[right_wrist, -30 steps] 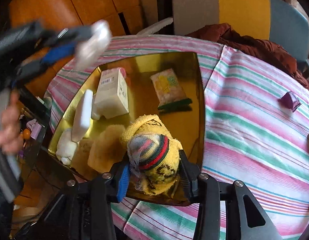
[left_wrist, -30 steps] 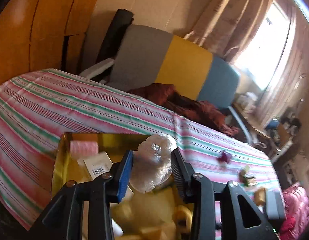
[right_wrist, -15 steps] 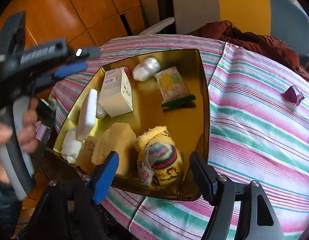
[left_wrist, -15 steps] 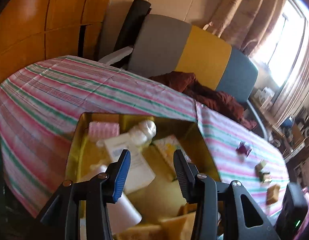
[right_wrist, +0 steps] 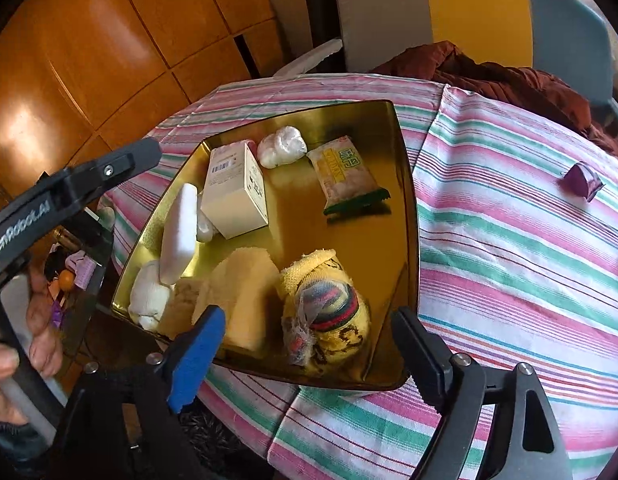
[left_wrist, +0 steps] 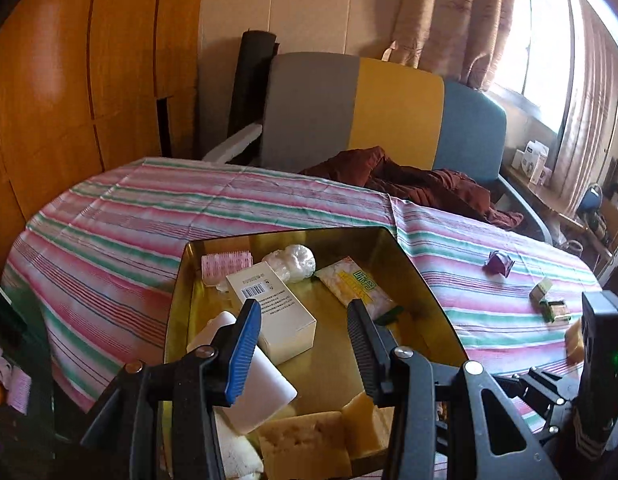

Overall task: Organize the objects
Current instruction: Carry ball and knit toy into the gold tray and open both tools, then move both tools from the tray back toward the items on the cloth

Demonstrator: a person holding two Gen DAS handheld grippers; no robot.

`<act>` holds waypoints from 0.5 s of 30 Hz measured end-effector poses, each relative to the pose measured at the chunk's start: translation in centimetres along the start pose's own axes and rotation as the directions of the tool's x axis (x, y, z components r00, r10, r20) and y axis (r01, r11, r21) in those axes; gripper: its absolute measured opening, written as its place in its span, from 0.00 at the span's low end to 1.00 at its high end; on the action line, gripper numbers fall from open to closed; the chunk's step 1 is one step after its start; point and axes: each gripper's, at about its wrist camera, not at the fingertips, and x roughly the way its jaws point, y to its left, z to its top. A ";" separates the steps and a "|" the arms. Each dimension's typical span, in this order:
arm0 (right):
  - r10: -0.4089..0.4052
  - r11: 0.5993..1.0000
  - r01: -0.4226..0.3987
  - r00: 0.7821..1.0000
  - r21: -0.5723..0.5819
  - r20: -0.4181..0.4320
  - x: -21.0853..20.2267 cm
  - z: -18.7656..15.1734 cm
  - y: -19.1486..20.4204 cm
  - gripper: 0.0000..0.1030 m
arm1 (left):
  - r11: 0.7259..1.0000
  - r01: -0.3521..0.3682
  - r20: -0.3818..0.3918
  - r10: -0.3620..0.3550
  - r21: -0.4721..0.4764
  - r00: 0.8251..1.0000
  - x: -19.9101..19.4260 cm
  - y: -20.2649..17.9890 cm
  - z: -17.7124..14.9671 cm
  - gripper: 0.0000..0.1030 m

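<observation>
A gold tray [left_wrist: 429, 292] [right_wrist: 409, 184] sits on the striped tablecloth. It holds a white wrapped ball [left_wrist: 295, 258] [right_wrist: 281, 146], a white box [left_wrist: 273, 312], a snack packet [right_wrist: 343, 172], yellow sponges [right_wrist: 241, 288] and a pink roller [left_wrist: 225, 266]. My left gripper [left_wrist: 303, 312] hovers open over the tray's near half, holding nothing. A yellow sock bundle [right_wrist: 325, 312] lies in the tray's near corner between the jaws of my right gripper [right_wrist: 307, 320]. Those jaws are opening and stand clear of the bundle.
A purple wrapper [left_wrist: 497, 263] [right_wrist: 583, 180] and a few small items [left_wrist: 549, 304] lie on the cloth right of the tray. A grey, yellow and blue chair [left_wrist: 389, 112] with a maroon cloth [left_wrist: 429, 184] stands behind the table. Wooden cabinets [left_wrist: 69, 100] are at the left.
The left gripper let go of the white wrapped ball, which now rests at the tray's far end, and drew back. The right gripper opened off the yellow sock bundle.
</observation>
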 end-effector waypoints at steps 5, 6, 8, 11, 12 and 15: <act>-0.012 1.000 0.012 1.000 0.006 0.016 -0.4 0.0 -0.1 0.83 | 1.000 -0.006 0.010 0.005 0.019 1.000 -0.6 -0.5 -0.2 0.44; -0.014 1.000 0.014 1.000 0.007 0.020 -0.5 -0.1 -0.1 0.83 | 1.000 -0.008 0.012 0.008 0.026 1.000 -0.7 -0.6 -0.2 0.44; -0.016 1.000 0.016 1.000 0.008 0.026 -0.7 -0.1 0.0 0.83 | 1.000 -0.005 0.012 0.005 0.031 1.000 -0.9 -0.8 -0.3 0.44; -0.020 1.000 0.020 0.999 0.008 0.034 -0.9 0.0 0.0 0.83 | 0.999 -0.002 0.006 0.002 0.036 1.000 -1.0 -1.0 -0.5 0.44; -0.020 1.000 0.020 0.999 0.010 0.036 -1.0 0.0 0.0 0.83 | 0.999 -0.001 0.004 0.001 0.038 1.000 -1.0 -1.1 -0.5 0.44; -0.022 1.000 0.021 0.999 0.016 0.041 -1.1 -0.1 -0.2 0.83 | 0.999 0.003 0.001 -0.003 0.044 1.000 -1.1 -1.3 -0.7 0.44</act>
